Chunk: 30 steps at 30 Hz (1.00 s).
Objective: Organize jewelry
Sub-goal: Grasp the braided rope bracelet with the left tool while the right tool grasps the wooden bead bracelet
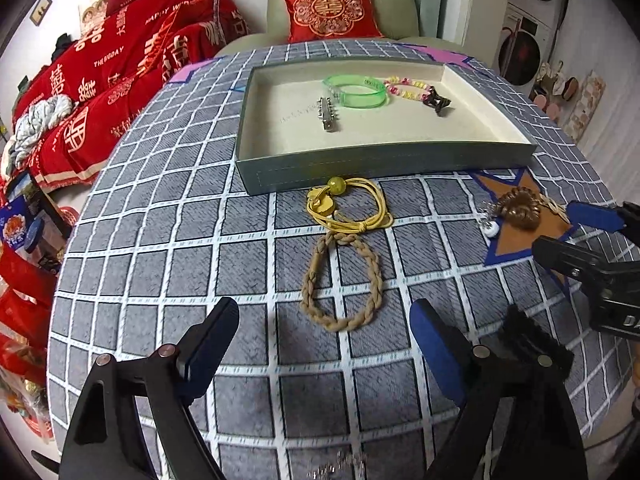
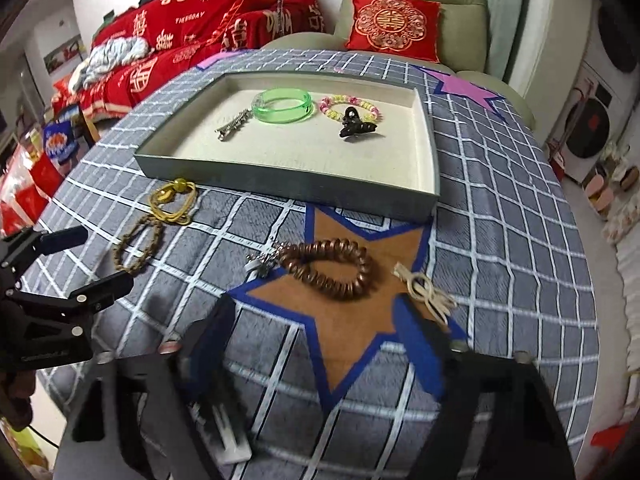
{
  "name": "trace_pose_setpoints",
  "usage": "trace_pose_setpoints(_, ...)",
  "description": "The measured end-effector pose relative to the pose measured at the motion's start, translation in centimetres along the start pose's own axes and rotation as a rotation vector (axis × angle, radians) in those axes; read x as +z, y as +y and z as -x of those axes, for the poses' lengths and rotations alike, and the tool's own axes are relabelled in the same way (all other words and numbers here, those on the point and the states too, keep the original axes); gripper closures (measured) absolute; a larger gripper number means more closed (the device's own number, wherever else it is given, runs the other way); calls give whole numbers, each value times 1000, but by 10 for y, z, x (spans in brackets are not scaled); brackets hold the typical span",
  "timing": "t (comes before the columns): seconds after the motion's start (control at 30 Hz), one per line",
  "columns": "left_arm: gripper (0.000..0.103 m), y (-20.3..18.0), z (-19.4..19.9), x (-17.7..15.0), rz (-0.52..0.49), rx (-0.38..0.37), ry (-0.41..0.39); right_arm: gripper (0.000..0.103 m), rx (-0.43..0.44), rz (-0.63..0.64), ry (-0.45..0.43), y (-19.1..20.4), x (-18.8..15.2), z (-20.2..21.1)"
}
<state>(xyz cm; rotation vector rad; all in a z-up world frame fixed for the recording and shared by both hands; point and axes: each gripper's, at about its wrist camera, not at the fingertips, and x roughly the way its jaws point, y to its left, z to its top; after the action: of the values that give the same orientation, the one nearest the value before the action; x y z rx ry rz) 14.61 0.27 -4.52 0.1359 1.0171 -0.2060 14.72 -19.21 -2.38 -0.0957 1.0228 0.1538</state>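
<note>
A grey tray (image 1: pixel 384 162) with a cream lining holds a green bangle (image 1: pixel 356 91), a pink-yellow bead bracelet (image 1: pixel 406 87), a black claw clip (image 1: pixel 437 102) and a silver clip (image 1: pixel 329 114). In front of it lie a yellow cord bracelet (image 1: pixel 346 206) and a tan braided band (image 1: pixel 340 280). My left gripper (image 1: pixel 324 344) is open and empty, just short of the braided band. A brown bead bracelet (image 2: pixel 330 266) and a cream clip (image 2: pixel 426 294) lie on a brown star (image 2: pixel 352 320). My right gripper (image 2: pixel 316 332) is open and empty, just short of the brown bracelet.
The checked grey cloth (image 1: pixel 248 264) covers a round table. A purple star (image 2: pixel 464 88) lies at the far right. A green armchair with a red cushion (image 1: pixel 330 10) stands behind, a red-covered sofa (image 1: pixel 120 64) to the left. A small white piece (image 2: pixel 234 438) sits near my right gripper.
</note>
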Motion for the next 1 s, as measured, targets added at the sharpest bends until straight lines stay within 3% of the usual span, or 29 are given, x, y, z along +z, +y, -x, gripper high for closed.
trace_pose_setpoints(0.13,9,-2,-6,5,-3,-11,8,41,-11,34,15,5,6,-14)
trace_pose_setpoints(0.2,20,-5,-10,6,-16,-11,21,45,-20,50,24,7,9,-22)
trace_pose_setpoints(0.27,20,-7,-15,7,-22,-16,34,47,-45,75,13,9,10,-25)
trace_pose_setpoints(0.37,22,-7,-14,8,-20,-30,26,61,-52,95,5,12,10,-24)
trace_pose_setpoints(0.43,30,-9,-14,8,-24,-44,21,78,-47,101,8,14,10,-25)
trace_pose_setpoints(0.53,47,-12,-11,8,-38,-53,10,91,-60,89,10,13,8,-27)
trace_pose_setpoints(0.67,82,-11,-10,9,-33,-68,6,91,-36,30,2,4,5,-22)
trace_pose_setpoints(0.83,82,2,-7,7,37,-126,4,91,9,-49,0,-8,1,-11)
trace_pose_setpoints(1.0,82,8,7,4,51,-131,-22,91,61,-120,-2,-20,-4,0)
